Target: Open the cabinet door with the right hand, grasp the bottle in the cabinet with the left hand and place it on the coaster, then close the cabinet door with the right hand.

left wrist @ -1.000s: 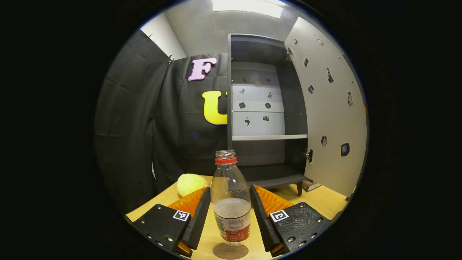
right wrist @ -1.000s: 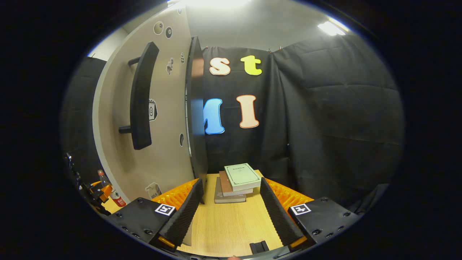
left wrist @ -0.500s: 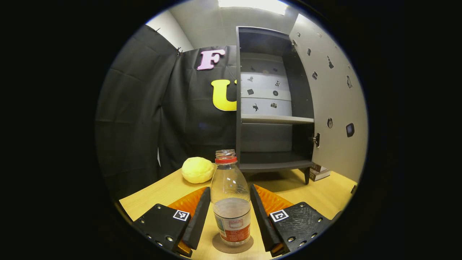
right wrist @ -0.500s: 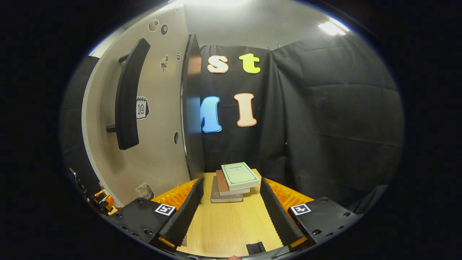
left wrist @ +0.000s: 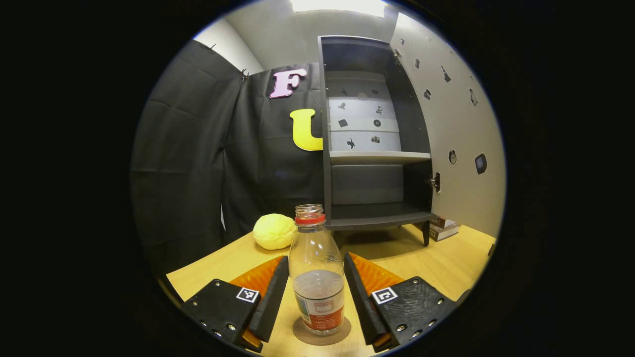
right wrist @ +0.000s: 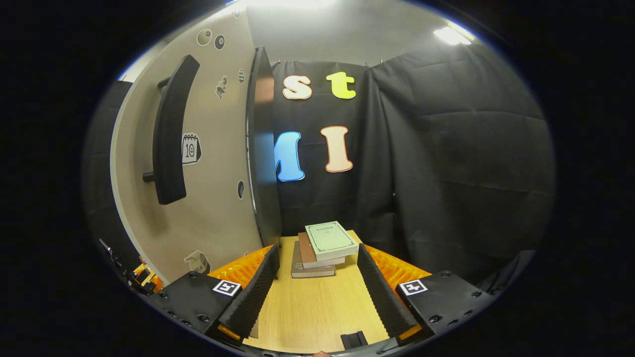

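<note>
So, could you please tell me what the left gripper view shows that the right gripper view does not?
Left gripper view: the bottle standing on the coaster, gripped by the left gripper, a yellow round object, and the cabinet's open shelves.
Right gripper view: the door's outer face with its black handle, and the open right gripper.
Both: the cabinet door, the stack of books and the wooden table.
</note>
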Tool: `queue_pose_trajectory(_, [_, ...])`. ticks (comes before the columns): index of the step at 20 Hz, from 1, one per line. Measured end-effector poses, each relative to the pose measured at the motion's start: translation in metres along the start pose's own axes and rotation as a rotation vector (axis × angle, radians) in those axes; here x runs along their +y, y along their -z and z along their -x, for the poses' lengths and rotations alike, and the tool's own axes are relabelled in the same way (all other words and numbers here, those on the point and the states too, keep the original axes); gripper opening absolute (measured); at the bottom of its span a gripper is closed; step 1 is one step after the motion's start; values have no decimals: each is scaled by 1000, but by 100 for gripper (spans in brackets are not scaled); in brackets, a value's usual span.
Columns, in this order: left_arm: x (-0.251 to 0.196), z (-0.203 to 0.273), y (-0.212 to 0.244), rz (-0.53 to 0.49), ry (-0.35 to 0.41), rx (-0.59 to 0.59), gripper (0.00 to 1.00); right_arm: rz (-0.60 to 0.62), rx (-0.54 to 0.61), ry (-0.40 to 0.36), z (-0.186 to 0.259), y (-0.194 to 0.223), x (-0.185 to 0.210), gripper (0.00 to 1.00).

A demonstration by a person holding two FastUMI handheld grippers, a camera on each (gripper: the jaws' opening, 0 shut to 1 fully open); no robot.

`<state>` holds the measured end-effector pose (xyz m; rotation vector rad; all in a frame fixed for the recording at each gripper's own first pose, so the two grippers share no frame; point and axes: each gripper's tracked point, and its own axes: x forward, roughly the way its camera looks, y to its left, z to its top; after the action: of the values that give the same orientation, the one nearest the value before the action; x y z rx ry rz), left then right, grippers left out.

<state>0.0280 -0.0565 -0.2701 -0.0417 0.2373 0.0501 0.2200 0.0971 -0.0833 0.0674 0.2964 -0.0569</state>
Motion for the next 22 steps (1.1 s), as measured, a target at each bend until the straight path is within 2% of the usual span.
queue_pose_trajectory(10, [0, 18, -53, -14, -1, -38, 65, -43, -35, -30, 0, -16, 1, 100])
queue_pose_trajectory(14, [6, 27, -97, -33, -27, -62, 63, -71, -51, -61, 0, -30, 4, 100])
queue_pose_trajectory(22, [35, 54, -194, -40, -84, -102, 65, -99, -69, -161, -4, -59, 31, 98])
